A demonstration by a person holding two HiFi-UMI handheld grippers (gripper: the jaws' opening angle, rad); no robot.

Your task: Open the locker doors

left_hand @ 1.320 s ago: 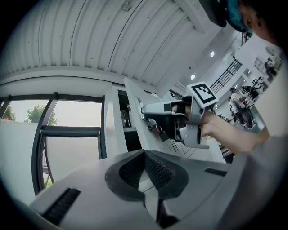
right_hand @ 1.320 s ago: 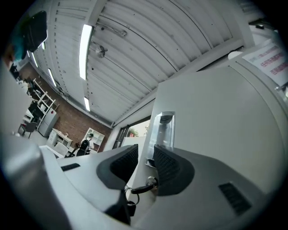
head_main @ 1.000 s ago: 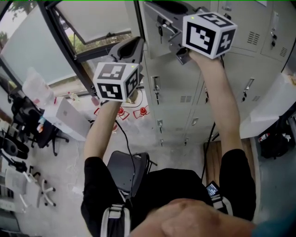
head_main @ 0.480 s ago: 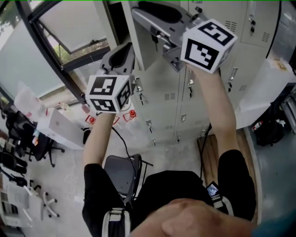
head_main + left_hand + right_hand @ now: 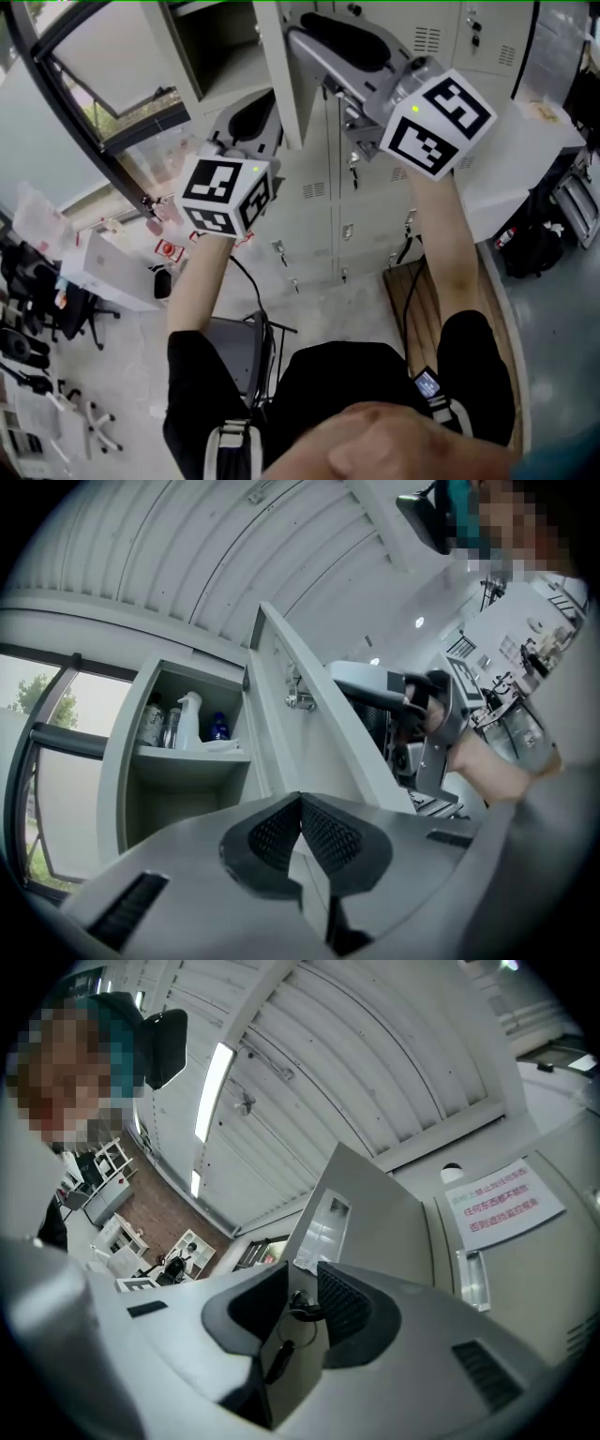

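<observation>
Your right tool [image 5: 300, 1303] looks clamped on the key [image 5: 303, 1312] in the open locker door [image 5: 278, 84], which stands edge-on at the top centre of the head view. A key is a small, smooth hold. Pull off-axis and I judge it could twist in the lock, bend, or slide from the pads, leaving the door free to swing. The second key [image 5: 277, 1361] dangling below could snag. Your left tool [image 5: 301, 808], jaws together and empty, hovers just beside the door's inner face, where a swinging door could strike it. The compartment [image 5: 217, 52] at upper left holds bottles [image 5: 190, 720], which a slam may topple. The lockers [image 5: 375, 187] lower down are shut.
</observation>
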